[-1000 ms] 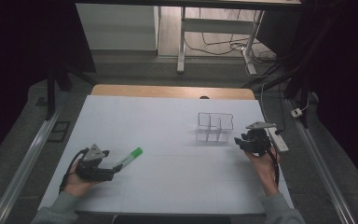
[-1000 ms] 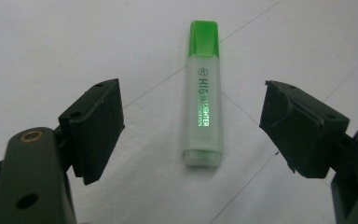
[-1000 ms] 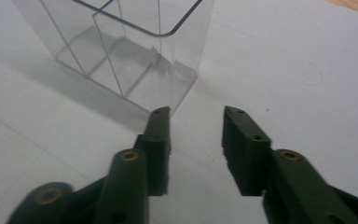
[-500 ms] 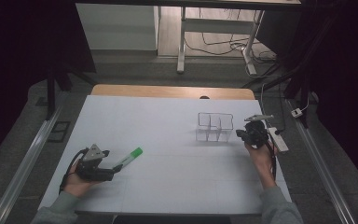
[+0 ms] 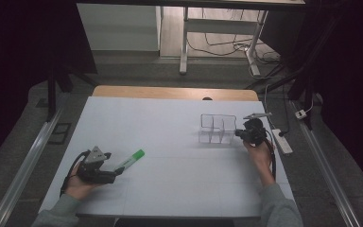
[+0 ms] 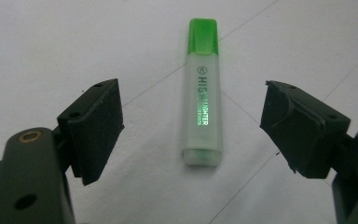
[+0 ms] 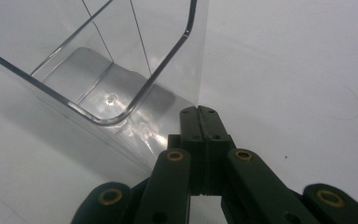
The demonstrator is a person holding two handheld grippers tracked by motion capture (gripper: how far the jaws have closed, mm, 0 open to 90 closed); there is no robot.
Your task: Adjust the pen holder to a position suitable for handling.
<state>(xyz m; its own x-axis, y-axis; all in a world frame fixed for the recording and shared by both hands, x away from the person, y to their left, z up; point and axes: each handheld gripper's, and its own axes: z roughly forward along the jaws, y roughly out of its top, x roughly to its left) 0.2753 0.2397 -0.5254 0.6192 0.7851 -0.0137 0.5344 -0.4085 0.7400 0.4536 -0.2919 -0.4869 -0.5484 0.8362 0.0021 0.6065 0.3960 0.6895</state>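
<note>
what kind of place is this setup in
Probably a lab or recording workspace, not a home: a white-covered table stands on a metal-railed frame, cables and a power strip trail beside it, and just a green highlighter and clear plastic organizer lie on top.

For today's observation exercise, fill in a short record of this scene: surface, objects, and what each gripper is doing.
surface: white table top
object 1: green highlighter, capped, lying flat on the table
object 2: clear plastic organizer with compartments, nothing in the ones that show
left gripper: open, jaws either side of the highlighter, not touching it
right gripper: shut, holding nothing, tips at the organizer's outer wall; contact cannot be told
</note>
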